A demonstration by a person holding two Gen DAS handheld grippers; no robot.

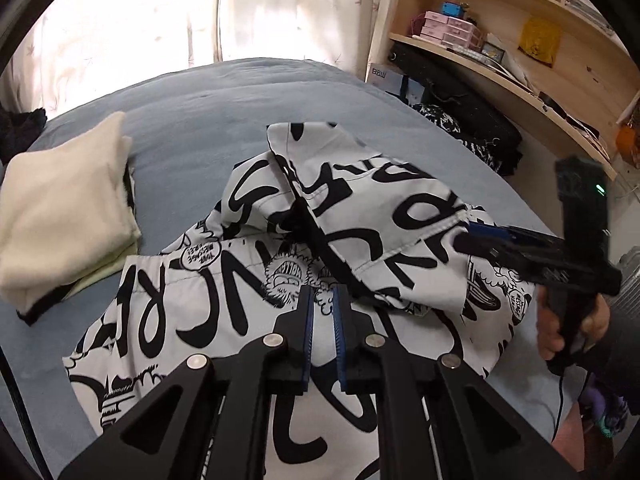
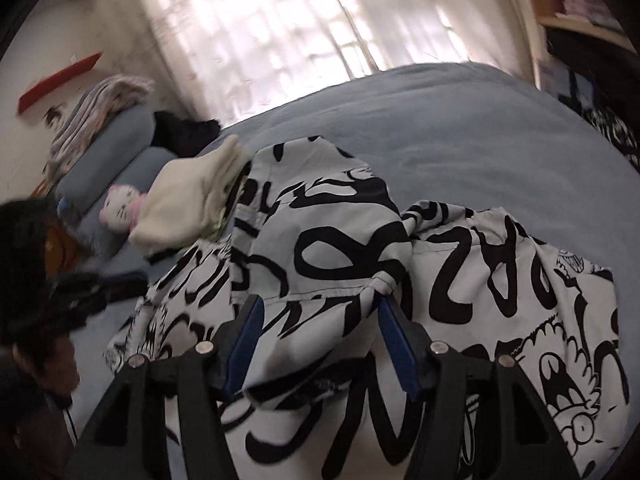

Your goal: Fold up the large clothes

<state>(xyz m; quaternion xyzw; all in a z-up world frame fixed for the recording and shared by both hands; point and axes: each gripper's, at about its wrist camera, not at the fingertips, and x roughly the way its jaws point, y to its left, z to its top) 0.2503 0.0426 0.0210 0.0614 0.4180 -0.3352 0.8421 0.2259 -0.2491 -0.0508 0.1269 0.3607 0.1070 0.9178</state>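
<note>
A large white garment with black lettering and cartoon prints (image 1: pixel 224 280) lies spread on the blue bed (image 1: pixel 192 120). One part is folded over the rest, and a black strip (image 1: pixel 320 236) runs down that flap. My left gripper (image 1: pixel 323 292) is shut, its tips at the flap's near corner. I cannot make out any cloth pinched between the pads. My right gripper (image 2: pixel 320 304) is open and straddles the flap's stitched hem (image 2: pixel 304 294), with its blue pads (image 2: pixel 244 344) clear of the cloth. In the left wrist view the right gripper (image 1: pixel 466 236) reaches the hem from the right, held by a hand (image 1: pixel 560 328).
A folded cream garment (image 1: pixel 60 216) lies left of the printed one, close to it. Pillows (image 2: pixel 120 136) and a plush toy (image 2: pixel 120 208) sit at the bed's head. Dark clothes (image 1: pixel 472 132) lie by the wooden shelves (image 1: pixel 500 64) on the right. Curtains (image 1: pixel 200 12) hang behind.
</note>
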